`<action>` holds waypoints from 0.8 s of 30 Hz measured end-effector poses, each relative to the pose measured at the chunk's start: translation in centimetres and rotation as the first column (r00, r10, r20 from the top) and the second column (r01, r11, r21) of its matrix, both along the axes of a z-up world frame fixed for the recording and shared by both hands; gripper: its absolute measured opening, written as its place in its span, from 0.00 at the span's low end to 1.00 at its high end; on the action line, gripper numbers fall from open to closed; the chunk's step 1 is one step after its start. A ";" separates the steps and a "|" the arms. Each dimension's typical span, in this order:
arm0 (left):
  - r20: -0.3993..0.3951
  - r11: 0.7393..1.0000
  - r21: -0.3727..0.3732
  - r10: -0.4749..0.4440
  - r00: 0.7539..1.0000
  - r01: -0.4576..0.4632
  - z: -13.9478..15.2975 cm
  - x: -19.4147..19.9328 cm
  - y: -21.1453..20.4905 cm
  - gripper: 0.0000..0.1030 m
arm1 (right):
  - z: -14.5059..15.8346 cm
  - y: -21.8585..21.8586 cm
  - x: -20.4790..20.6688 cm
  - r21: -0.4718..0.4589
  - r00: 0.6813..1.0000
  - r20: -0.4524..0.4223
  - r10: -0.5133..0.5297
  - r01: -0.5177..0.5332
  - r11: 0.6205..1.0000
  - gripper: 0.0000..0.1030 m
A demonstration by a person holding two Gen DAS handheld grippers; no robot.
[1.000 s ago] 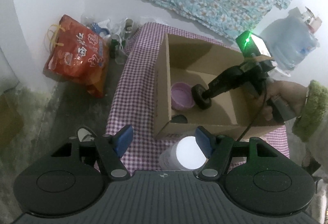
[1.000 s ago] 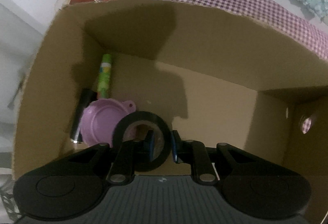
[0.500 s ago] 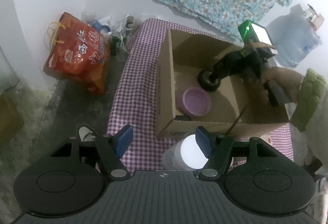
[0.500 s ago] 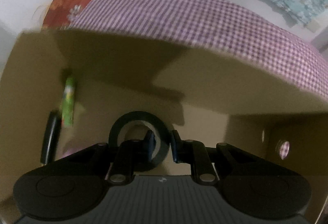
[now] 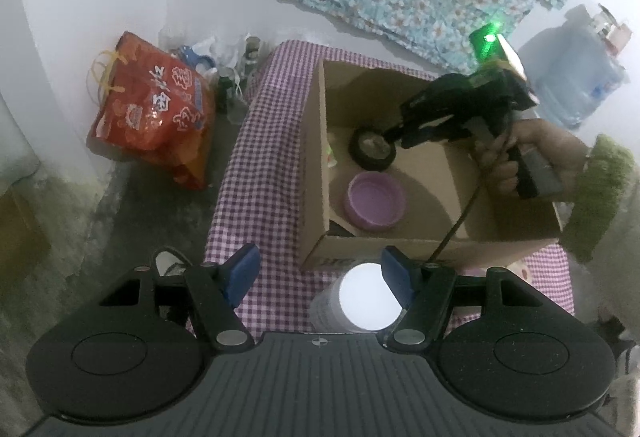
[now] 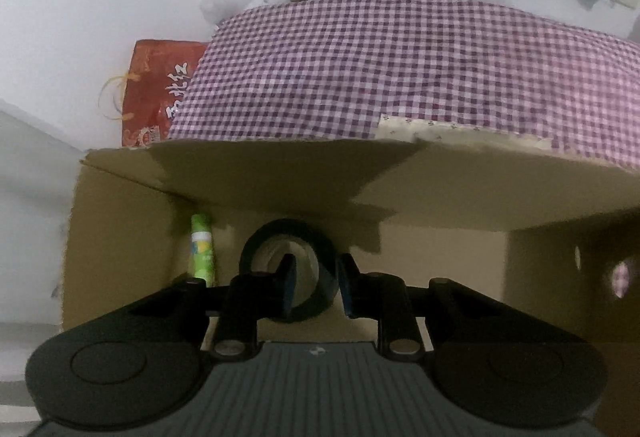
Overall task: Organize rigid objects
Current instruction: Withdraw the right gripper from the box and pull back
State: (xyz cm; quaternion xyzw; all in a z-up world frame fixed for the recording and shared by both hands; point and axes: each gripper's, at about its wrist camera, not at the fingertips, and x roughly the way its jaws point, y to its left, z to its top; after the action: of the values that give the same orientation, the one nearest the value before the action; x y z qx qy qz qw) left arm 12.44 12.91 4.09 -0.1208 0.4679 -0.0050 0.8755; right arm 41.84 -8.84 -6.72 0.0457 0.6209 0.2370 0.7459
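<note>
A black tape roll (image 5: 372,153) sits inside the cardboard box (image 5: 316,165), near its far left corner and past a purple bowl (image 5: 374,203). My right gripper (image 5: 394,135) reaches down into the box. In the right wrist view, one finger of the right gripper (image 6: 316,277) is inside the black tape roll (image 6: 290,233) and the other outside it. Its jaws are opening, and the roll's wall stands loose between the pads. A green tube (image 6: 202,249) lies to the left. My left gripper (image 5: 320,269) hangs open above a white-lidded jar (image 5: 370,301).
The box stands on a purple checkered tablecloth (image 5: 264,157). A red bag (image 5: 156,109) and small bottles (image 5: 240,69) are on the floor to the left. A blue water jug (image 5: 572,77) stands at the right. A green-sleeved hand (image 5: 596,193) holds the right gripper.
The right gripper carried the tape roll from beside the purple bowl toward the box's far corner, and its jaws have parted. The left gripper stayed still.
</note>
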 end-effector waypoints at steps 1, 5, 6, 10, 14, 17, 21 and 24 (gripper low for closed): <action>0.005 1.000 0.004 0.000 1.000 0.000 0.1 -0.2 -0.1 0.65 | 0.5 -0.5 -0.2 0.013 1.000 -0.001 -0.006 0.006 1.000 0.28; 0.030 1.000 0.007 -0.009 1.000 0.008 1.0 -1.1 -0.6 0.65 | 4.1 -3.7 -1.6 0.096 0.998 0.027 -0.050 0.047 0.994 0.40; 0.040 1.000 0.007 -0.013 0.999 0.012 1.4 -1.3 -0.9 0.65 | 5.2 -4.6 -2.2 0.120 0.997 0.039 -0.059 0.054 0.991 0.41; 0.071 0.999 0.017 -0.039 0.997 0.038 2.2 -2.7 -2.2 0.65 | 9.9 -8.7 -6.3 0.259 0.989 0.118 -0.093 0.060 0.964 0.43; 0.088 0.996 0.007 -0.088 0.992 0.088 2.5 -3.8 -4.3 0.66 | 14.1 -14.3 -13.3 0.352 0.963 0.229 -0.143 0.055 0.934 0.54; 0.111 0.991 -0.001 -0.132 0.985 0.133 2.4 -4.8 -6.1 0.74 | 14.6 -18.4 -18.8 0.350 0.933 0.299 -0.198 0.086 0.933 0.59; 0.136 0.978 -0.020 -0.205 0.969 0.209 1.8 -5.6 -8.4 0.87 | 12.3 -22.0 -25.5 0.311 0.889 0.336 -0.311 0.207 0.928 0.61; 0.147 0.969 -0.007 -0.244 0.958 0.248 1.2 -6.2 -10.1 0.98 | 9.6 -23.2 -29.4 0.292 0.870 0.318 -0.377 0.288 0.912 0.66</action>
State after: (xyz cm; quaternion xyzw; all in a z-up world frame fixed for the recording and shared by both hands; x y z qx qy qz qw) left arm 6.24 2.84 5.34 -0.0720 0.4141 -0.1285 0.8982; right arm 12.42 -32.08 2.84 0.1953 0.4202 0.1804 0.8676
